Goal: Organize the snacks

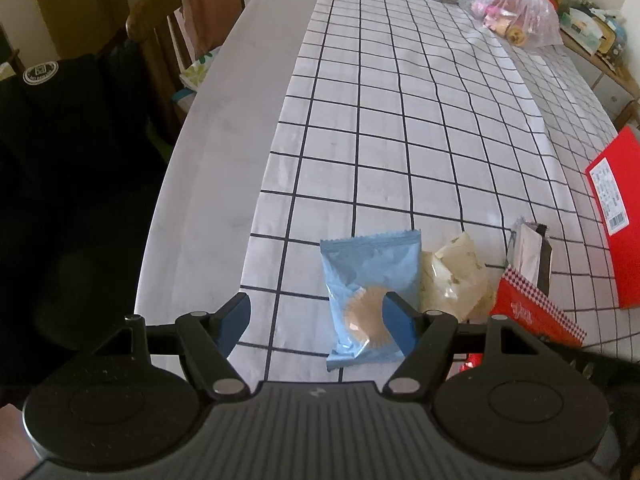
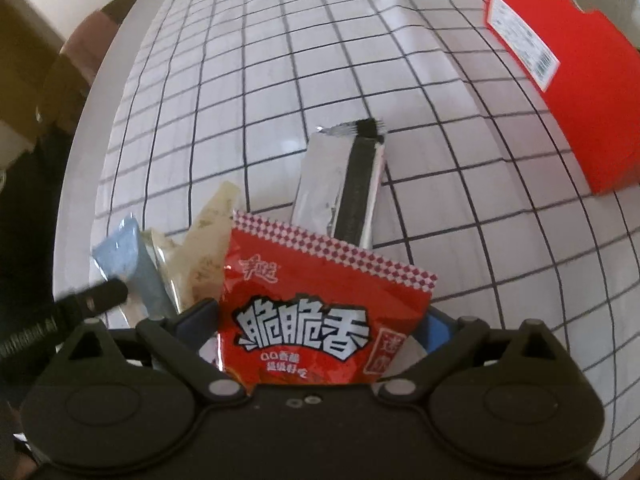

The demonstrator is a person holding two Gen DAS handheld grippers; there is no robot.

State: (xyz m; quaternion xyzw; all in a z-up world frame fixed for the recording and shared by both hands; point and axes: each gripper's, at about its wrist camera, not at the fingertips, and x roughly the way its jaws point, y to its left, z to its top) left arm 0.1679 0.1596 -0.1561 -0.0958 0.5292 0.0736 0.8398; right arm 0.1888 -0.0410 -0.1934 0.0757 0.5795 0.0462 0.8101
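On the table [image 1: 224, 168] a checked cloth [image 1: 400, 140] covers the right part and leaves a bare strip along the left edge. Near the front of the cloth four snacks lie in a row: a cake packet [image 1: 370, 300] at the left, a clear bag [image 1: 456, 276] just beside it on the right, then a crisp packet [image 2: 320, 312] and, behind that, a foil bar [image 2: 340, 196]. A box [image 2: 560, 80] lies well apart to the right. Far back on the cloth sits a plastic bag [image 1: 516, 16]. A chair [image 1: 172, 40] stands left of the table.
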